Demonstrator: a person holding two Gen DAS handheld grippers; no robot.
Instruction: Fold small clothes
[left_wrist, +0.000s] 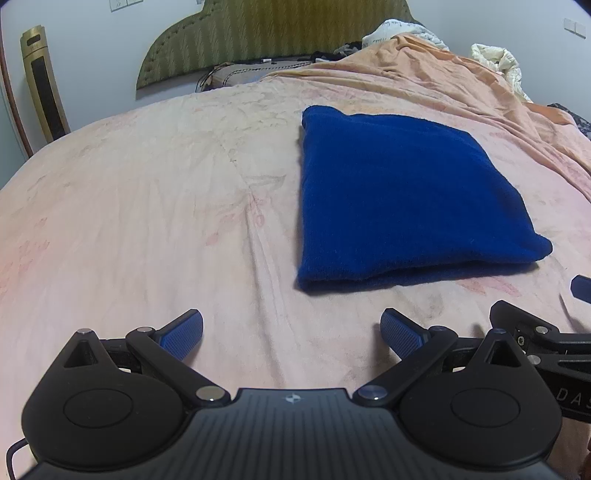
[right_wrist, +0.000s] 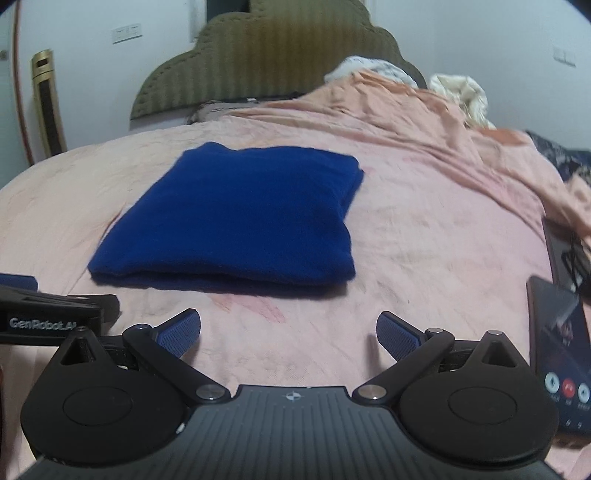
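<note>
Both grippers, left gripper (left_wrist: 291, 332) and right gripper (right_wrist: 288, 330), spread wide, empty; blue cloth (right_wrist: 236, 218) sits folded ahead of the fingers. Probably just square the edges gently.

- A bed with a pale pink floral bedspread (left_wrist: 147, 206) fills both views.
- An olive-green padded headboard (right_wrist: 266, 62) with a scalloped top stands against a white wall (right_wrist: 480, 44).
- A rumpled peach sheet (left_wrist: 424, 74) lies bunched toward the head.
- A gold-and-black tower appliance (left_wrist: 42, 85) stands at the left.
- Wall switches (right_wrist: 126, 32) sit above it.
</note>
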